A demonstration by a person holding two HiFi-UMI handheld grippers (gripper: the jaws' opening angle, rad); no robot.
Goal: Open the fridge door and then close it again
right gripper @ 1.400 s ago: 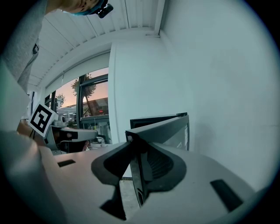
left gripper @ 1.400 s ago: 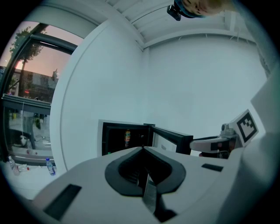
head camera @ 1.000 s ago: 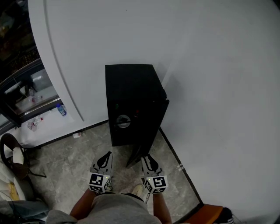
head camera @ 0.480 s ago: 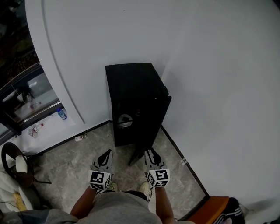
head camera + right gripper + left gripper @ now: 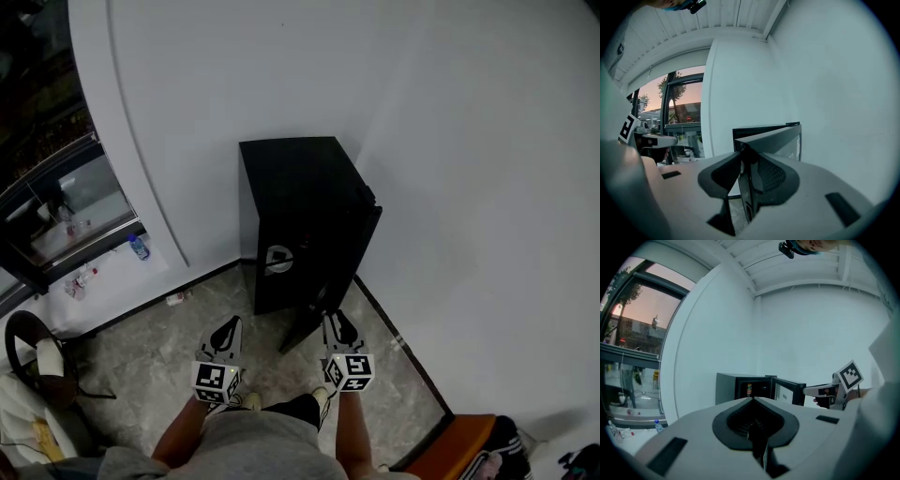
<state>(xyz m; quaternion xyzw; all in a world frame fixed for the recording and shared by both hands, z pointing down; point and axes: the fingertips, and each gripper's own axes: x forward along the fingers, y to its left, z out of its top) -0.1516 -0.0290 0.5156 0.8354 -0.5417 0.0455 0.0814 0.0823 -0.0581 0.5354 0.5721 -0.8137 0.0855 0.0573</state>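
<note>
Looking steeply down from head height onto the fridge (image 5: 300, 220) in the room corner, well off. Riding the left gripper (image 5: 229, 323), facing level at its open front, nearer. Riding the right gripper (image 5: 332, 319), sitting hard against the fridge door (image 5: 780, 136). Sharing the fridge throughout.

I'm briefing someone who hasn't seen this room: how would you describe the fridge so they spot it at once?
Find the corner where the two white walls meet above the grey marbled floor. Standing in it is the small black box-shaped fridge, the only dark cabinet there, its door swung open on its right side.
</note>
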